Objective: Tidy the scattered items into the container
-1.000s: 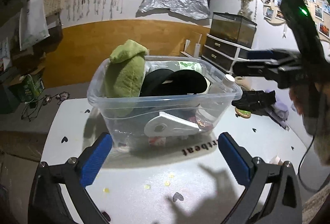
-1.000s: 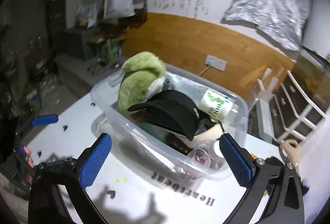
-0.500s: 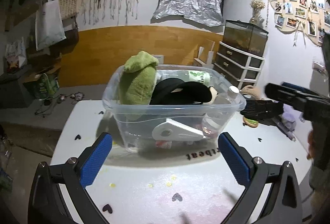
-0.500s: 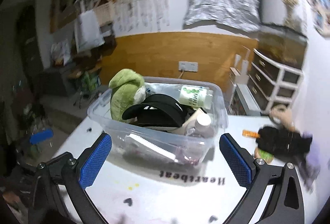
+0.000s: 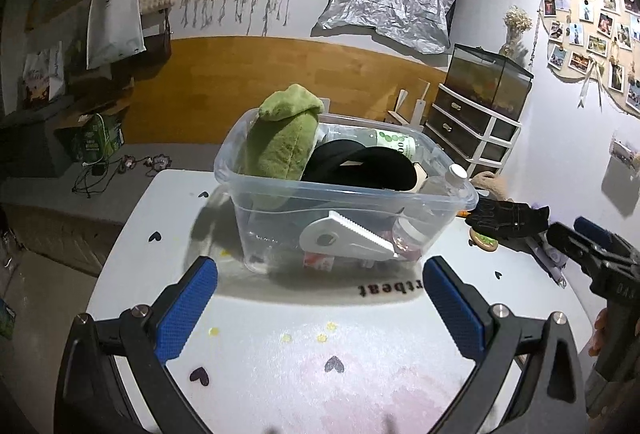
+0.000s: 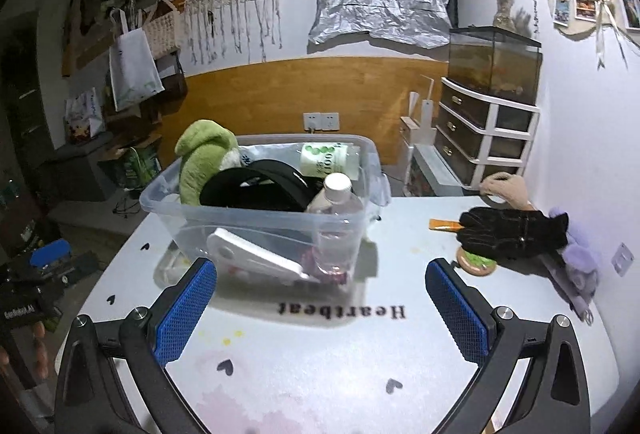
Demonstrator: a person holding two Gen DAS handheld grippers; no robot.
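A clear plastic bin stands mid-table, holding a green plush toy, a black cap, a clear bottle, a green-dotted bottle and a white flat tool. To its right lie a black glove, a purple item, a round green coaster and an orange strip. My left gripper is open and empty in front of the bin. My right gripper is open and empty between bin and glove.
The white table carries the word "Heartbeat" and small heart marks. A drawer unit with a glass tank stands at the back right. A beige plush item sits at the table's far edge. The floor to the left is cluttered.
Both grippers have pulled back from the bin and dropped lower. The right one swung rightward, bringing the glove pile into its view. Both stayed open and empty.
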